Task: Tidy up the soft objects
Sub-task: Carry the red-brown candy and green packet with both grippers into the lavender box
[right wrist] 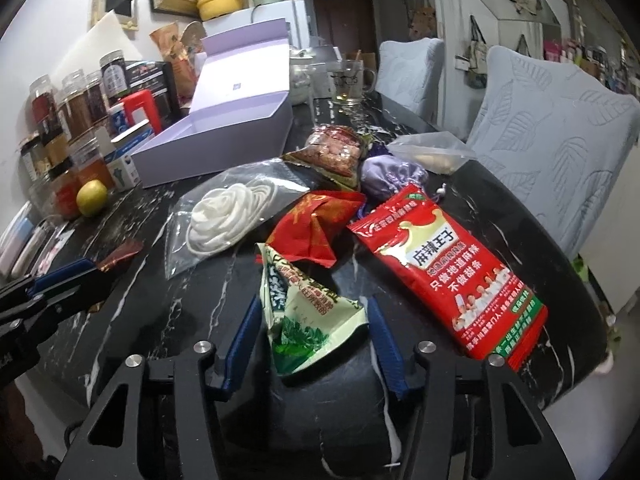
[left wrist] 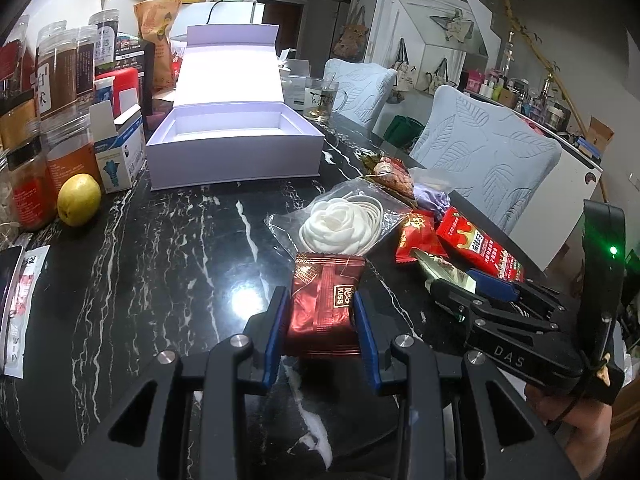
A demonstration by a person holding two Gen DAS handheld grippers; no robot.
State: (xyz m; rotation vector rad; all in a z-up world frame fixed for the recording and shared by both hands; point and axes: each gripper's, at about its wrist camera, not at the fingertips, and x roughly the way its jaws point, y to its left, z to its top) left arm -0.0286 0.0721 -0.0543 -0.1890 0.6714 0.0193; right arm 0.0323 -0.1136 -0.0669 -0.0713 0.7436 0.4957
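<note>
My left gripper [left wrist: 318,300] is shut on a dark red foil "kiss" packet [left wrist: 326,292], held just above the black marble table [left wrist: 160,260]. In the right wrist view the left gripper [right wrist: 86,270] shows at the left edge with that packet's end [right wrist: 120,254] sticking out. My right gripper [right wrist: 313,308] is shut on a crumpled green-and-cream packet [right wrist: 304,320], with its blue pads [right wrist: 382,336] pressing both sides. From the left wrist it appears at the right [left wrist: 456,280]. An open white box [left wrist: 236,152] stands beyond, with its lid up.
A pile lies ahead of the grippers: a white coil in a clear bag [right wrist: 224,212], a red packet [right wrist: 316,228], a large red snack pack [right wrist: 444,272], a purple pouch [right wrist: 392,178]. Jars [left wrist: 60,80], a yellow fruit [left wrist: 79,205] and a small carton [left wrist: 120,152] line the left. Chairs [left wrist: 492,152] stand right.
</note>
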